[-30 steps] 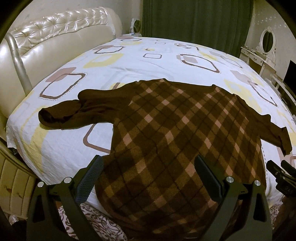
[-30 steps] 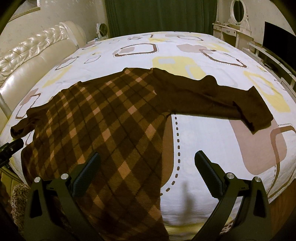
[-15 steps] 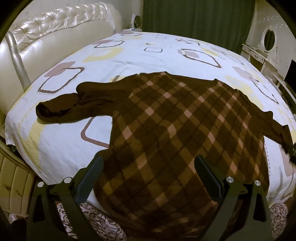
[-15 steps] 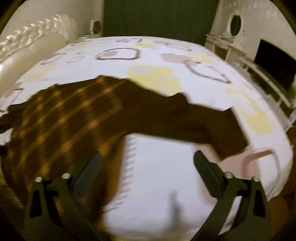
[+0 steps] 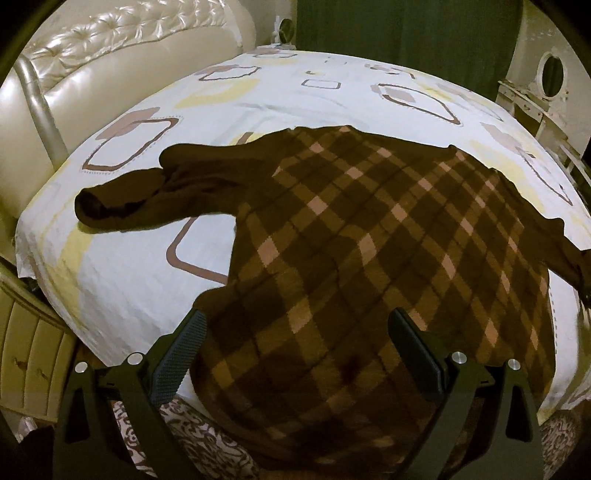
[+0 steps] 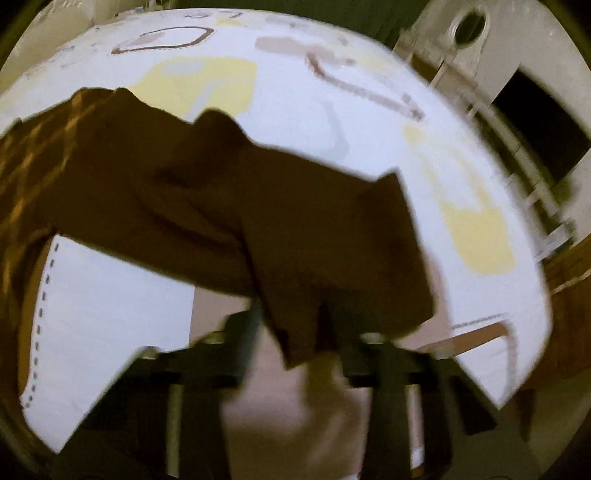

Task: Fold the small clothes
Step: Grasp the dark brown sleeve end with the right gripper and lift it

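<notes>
Sweater (image 5: 369,258) spread flat on bed sheet (image 5: 122,266), left gripper (image 5: 295,339) hovering spread wide above its hem — right-wrist view, blurred: right gripper (image 6: 299,332) closed onto the sleeve cuff (image 6: 332,266) near the bed's edge.

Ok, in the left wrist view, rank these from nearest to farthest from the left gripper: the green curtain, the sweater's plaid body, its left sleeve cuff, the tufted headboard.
1. The plaid body, directly ahead of the open left gripper, spread on the bed.
2. The sleeve cuff, ahead to the left.
3. The tufted headboard, far left.
4. The green curtain, at the back, beyond the bed.
</notes>
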A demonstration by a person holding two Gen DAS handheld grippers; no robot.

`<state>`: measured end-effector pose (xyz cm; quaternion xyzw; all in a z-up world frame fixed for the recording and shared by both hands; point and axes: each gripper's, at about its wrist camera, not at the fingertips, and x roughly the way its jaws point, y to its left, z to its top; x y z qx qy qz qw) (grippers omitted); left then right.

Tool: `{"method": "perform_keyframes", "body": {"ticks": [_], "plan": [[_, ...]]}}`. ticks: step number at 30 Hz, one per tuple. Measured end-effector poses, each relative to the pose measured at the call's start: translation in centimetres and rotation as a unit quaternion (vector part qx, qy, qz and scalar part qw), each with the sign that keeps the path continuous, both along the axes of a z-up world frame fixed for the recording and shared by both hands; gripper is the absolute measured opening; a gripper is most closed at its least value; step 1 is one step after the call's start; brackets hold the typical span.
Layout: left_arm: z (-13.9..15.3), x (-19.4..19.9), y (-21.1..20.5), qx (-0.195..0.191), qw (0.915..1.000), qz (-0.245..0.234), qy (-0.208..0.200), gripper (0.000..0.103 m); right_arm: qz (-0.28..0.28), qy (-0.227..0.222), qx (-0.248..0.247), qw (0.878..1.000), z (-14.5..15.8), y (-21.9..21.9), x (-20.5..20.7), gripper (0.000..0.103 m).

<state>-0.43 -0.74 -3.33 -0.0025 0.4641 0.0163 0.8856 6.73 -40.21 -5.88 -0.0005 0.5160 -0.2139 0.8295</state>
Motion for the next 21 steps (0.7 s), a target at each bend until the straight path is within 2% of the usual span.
{"method": "perform_keyframes", "body": {"ticks": [1, 2, 6, 9, 12, 15, 18, 21], "plan": [[-0.1, 0.0, -0.1, 0.001, 1.0, 0.0, 0.002, 0.098, -0.006, -0.006, 0.007, 1.0, 0.0, -0.4, -0.2, 0.012], [-0.2, 0.1, -0.2, 0.003, 1.0, 0.0, 0.005, 0.098, -0.014, -0.012, 0.014, 1.0, 0.4, -1.1, -0.5, 0.01], [-0.7, 0.1, -0.4, 0.008, 0.9999, 0.0, 0.011, 0.098, -0.048, -0.079, 0.077, 0.993, 3.0, -3.9, -2.7, 0.008], [-0.9, 0.2, -0.7, 0.009, 0.9999, 0.0, 0.014, 0.098, -0.078, -0.132, 0.128, 0.98, 5.4, -6.9, -4.8, 0.007], [-0.9, 0.3, -0.9, 0.007, 0.9998, 0.0, 0.016, 0.098, -0.114, -0.176, 0.184, 0.96, 7.0, -10.6, -7.2, 0.007], [-1.0, 0.4, -1.1, 0.005, 0.9998, -0.002, 0.02, 0.098, -0.162, -0.212, 0.23, 0.936, 7.2, -15.0, -9.8, 0.007], [-1.0, 0.5, -1.3, 0.005, 0.9998, -0.003, 0.021, 0.098, -0.209, -0.233, 0.268, 0.911, 6.0, -18.9, -12.0, 0.006], [-0.9, 0.6, -1.3, 0.005, 0.9998, -0.004, 0.02, 0.098, -0.258, -0.234, 0.303, 0.887, 3.6, -22.0, -14.1, 0.006]]}}
